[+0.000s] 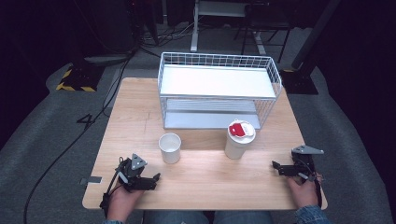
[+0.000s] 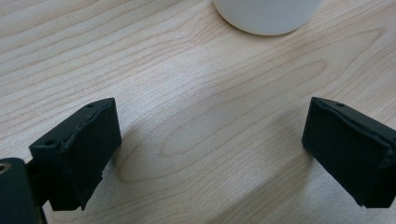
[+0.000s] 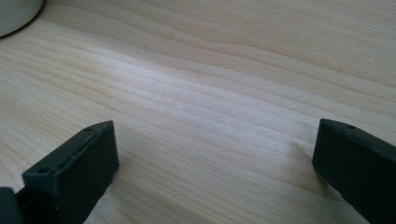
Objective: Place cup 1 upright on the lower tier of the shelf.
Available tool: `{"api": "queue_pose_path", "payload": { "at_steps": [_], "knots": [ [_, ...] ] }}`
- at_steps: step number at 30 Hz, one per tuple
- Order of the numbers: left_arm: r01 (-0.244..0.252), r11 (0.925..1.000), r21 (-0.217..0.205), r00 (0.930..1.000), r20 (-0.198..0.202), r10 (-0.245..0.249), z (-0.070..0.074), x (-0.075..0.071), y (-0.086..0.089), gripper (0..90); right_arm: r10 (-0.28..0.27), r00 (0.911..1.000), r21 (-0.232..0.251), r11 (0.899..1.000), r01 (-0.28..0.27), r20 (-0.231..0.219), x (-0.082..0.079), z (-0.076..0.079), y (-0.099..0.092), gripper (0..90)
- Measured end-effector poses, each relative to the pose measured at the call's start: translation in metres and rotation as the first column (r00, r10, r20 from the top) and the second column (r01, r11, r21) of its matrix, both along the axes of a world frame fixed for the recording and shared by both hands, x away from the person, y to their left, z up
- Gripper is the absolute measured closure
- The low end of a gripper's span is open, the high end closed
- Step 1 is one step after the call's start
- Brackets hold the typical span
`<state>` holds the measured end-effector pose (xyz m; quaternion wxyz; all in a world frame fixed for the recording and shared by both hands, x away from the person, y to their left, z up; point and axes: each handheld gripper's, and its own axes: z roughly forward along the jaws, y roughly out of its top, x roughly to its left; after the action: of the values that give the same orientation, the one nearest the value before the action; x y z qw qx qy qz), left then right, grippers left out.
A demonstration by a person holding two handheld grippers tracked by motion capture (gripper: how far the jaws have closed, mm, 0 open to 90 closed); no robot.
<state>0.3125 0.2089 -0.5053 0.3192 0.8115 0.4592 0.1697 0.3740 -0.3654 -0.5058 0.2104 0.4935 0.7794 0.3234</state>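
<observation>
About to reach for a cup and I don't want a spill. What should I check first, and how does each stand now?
1. Left hand-held gripper open, nothing held: ok.
2. Right hand-held gripper open, nothing held: ok.
3. Open cup upright, standing free: ok.
4. Lidded cup upright, lid on: ok.
5. Open cup contents: cannot tell.
6. Wire rack set back behind both cups: ok.
</observation>
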Motion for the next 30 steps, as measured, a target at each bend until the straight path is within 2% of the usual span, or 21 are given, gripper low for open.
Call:
{"api": "queue_pose_path", "payload": {
  "at_steps": [10, 17, 20, 21, 26, 30],
  "knots": [
    [0.031, 0.9995, -0.002, 0.9995, -0.004, -0.031, 0.000, 0.002, 0.002, 4.1, -0.017, 0.9999, 0.002, 1.000, 0.017, 0.000, 0.002, 0.000, 0.002, 0.5],
    [0.030, 0.9995, 0.006, 0.9995, -0.005, -0.030, 0.000, 0.003, 0.001, 3.8, -0.023, 0.9997, 0.001, 1.000, 0.023, -0.001, 0.002, 0.000, 0.002, 0.5],
    [0.047, 0.9989, -0.001, 0.9989, -0.005, -0.047, 0.002, 0.003, -0.001, 1.1, -0.023, 0.9997, 0.001, 1.000, 0.023, -0.001, 0.002, 0.000, 0.002, 0.5],
    [0.046, 0.9989, -0.004, 0.9989, 0.012, -0.046, 0.004, 0.003, -0.003, 0.2, -0.027, 0.9996, 0.000, 1.000, 0.027, 0.000, 0.002, 0.000, 0.002, 0.5],
    [0.058, 0.9982, -0.013, 0.9979, 0.029, -0.058, 0.011, 0.003, -0.005, 0.2, -0.028, 0.9996, 0.000, 1.000, 0.028, 0.000, 0.002, 0.000, 0.002, 0.5],
    [0.068, 0.9966, -0.046, 0.9962, 0.058, -0.065, 0.018, 0.003, -0.007, 0.2, -0.028, 0.9996, 0.000, 1.000, 0.028, 0.000, 0.002, 0.000, 0.002, 0.5]
  ]
}}
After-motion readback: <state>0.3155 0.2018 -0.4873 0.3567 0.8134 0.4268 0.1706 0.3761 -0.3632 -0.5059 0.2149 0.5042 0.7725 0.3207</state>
